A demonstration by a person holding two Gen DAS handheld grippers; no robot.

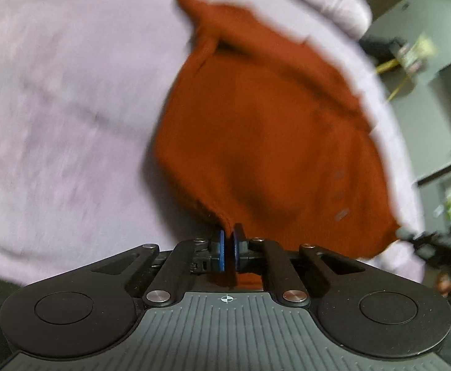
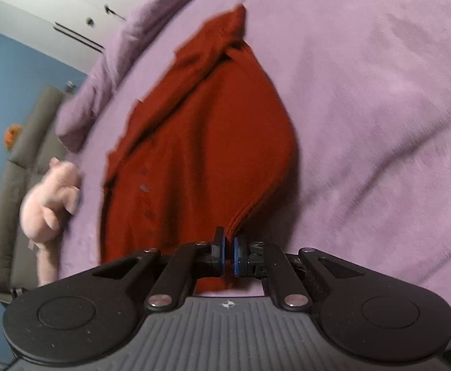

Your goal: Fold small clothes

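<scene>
Both grippers are closed on the same red garment (image 1: 265, 136), each one pinching an edge of the cloth between its blue pads.

In the left wrist view, the left gripper (image 1: 229, 249) holds a fold of the near edge. The cloth rises from the pads and spreads forward over the bed (image 1: 55, 108), which has a lilac cover. The far end of the garment narrows to a point that lies on the cover. Some small grey marks, maybe buttons, run in a line near its right border, but the picture is blurred. At the right edge of this view the right gripper (image 1: 432, 244) touches the other corner of the garment.

In the right wrist view, the right gripper (image 2: 229, 255) pinches a bunched edge of the garment (image 2: 194, 142), and the cloth stretches away from it across the bed (image 2: 380, 108). The near part is lifted at the pads and the far part rests on the cover. A pink plush toy (image 2: 50, 204) lies on the bed just beside the left border of the garment. A folded lilac blanket (image 2: 101, 71) lies along the far left side of the bed.
</scene>
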